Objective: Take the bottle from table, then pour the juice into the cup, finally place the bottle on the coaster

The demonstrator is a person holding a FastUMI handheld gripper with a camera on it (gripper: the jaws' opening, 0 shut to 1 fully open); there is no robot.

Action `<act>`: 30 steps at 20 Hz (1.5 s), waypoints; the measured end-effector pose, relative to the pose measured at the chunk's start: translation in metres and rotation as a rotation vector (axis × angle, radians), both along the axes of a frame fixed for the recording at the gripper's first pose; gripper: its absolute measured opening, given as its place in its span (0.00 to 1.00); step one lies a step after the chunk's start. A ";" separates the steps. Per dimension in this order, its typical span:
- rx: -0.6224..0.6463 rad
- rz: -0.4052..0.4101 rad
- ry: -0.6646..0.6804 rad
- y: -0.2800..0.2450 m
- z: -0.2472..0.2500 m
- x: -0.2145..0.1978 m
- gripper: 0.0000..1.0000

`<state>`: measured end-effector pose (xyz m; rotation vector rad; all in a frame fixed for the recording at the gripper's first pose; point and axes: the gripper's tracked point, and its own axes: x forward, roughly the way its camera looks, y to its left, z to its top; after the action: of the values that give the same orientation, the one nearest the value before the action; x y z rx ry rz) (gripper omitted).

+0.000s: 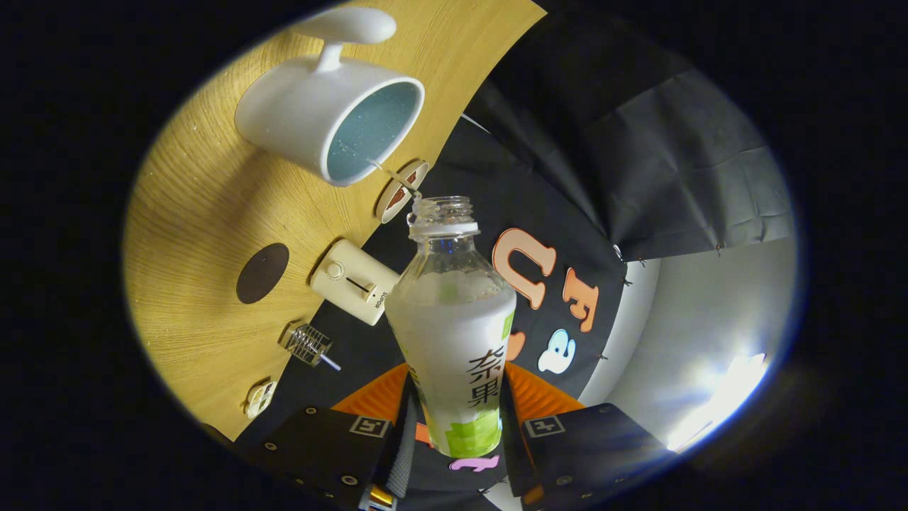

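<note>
A: The pour is under way. The bottle (454, 333) is clamped between the fingers (454, 419), tipped toward the cup (330, 117), and a thin stream is seen running from its open neck into the speckled blue inside.

B: Glossy white ceramic, clear ribbed plastic. What is called for next?

A: The bottle is to be righted, then carried to the dark round coaster (262, 272) on the wood-grain surface (191, 213).
</note>
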<state>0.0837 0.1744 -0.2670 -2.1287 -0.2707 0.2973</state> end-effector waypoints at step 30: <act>0.680 -0.386 0.444 -0.021 -0.076 -0.014 0.57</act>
<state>0.0698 0.1531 -0.3429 -1.3589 0.2687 0.3746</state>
